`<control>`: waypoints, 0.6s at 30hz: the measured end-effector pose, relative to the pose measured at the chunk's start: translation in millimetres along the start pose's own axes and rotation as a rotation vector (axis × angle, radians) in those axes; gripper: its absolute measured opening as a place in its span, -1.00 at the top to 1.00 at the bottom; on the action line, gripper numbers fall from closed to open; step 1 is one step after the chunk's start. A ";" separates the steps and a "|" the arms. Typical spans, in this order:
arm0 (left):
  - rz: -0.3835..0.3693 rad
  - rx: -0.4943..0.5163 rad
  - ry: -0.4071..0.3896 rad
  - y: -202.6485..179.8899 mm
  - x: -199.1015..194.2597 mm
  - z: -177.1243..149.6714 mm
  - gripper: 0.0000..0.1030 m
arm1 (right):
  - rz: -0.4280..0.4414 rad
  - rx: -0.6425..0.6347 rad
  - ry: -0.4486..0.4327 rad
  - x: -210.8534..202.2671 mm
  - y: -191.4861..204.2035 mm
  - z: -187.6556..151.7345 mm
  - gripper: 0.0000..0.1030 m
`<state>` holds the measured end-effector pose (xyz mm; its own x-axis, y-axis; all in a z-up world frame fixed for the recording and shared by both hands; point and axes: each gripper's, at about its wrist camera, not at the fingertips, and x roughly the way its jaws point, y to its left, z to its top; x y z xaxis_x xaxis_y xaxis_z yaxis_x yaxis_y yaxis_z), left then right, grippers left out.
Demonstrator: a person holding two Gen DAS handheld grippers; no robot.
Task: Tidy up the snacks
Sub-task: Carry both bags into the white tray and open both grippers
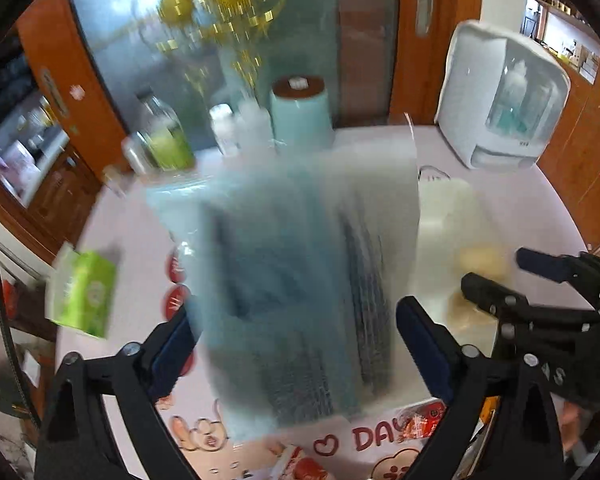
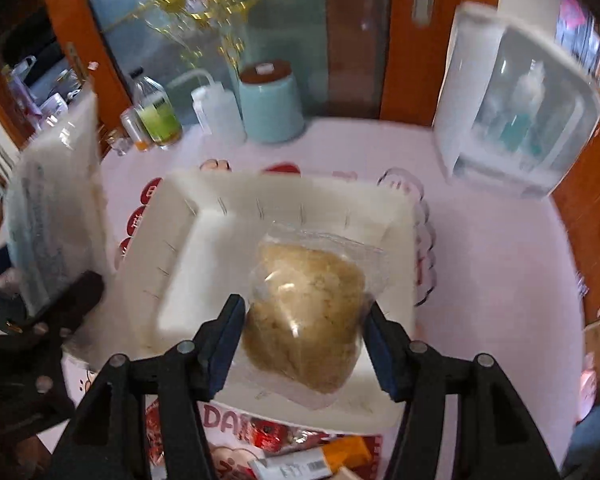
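Right wrist view: right gripper (image 2: 304, 344) pinches a clear plastic bag of brown crumbly snack (image 2: 308, 312) over the white plastic bin (image 2: 188, 216); soft, light, crushable, best held at its sides. Left gripper (image 1: 296, 344) brackets a blurred bluish translucent packet (image 1: 292, 256); whether it is gripped I cannot tell.

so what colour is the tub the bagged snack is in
White. The tub holding the bagged snack shows best in the right wrist view.

bread bag (image 2: 306, 316) in bin (image 2: 180, 276) | canister (image 2: 270, 100) behind | dispenser (image 2: 516, 112) right-rear
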<state>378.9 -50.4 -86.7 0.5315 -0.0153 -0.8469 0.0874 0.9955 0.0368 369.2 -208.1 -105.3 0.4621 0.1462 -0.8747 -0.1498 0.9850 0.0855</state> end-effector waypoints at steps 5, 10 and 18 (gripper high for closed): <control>-0.032 -0.018 0.001 12.2 23.2 0.4 -0.99 | -0.055 0.021 -0.043 15.2 -7.7 -6.4 -0.98; -0.043 -0.008 -0.030 15.0 10.5 -8.6 -0.99 | -0.061 0.032 -0.030 18.7 -13.2 -9.7 -1.00; -0.035 -0.019 -0.099 13.9 -43.1 -23.9 -0.99 | -0.052 0.024 -0.067 -9.3 -2.0 -18.3 -1.00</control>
<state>337.1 -33.7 -62.3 0.6094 -0.0580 -0.7908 0.0916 0.9958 -0.0025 349.2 -213.1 -106.2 0.5259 0.1001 -0.8446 -0.1038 0.9932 0.0530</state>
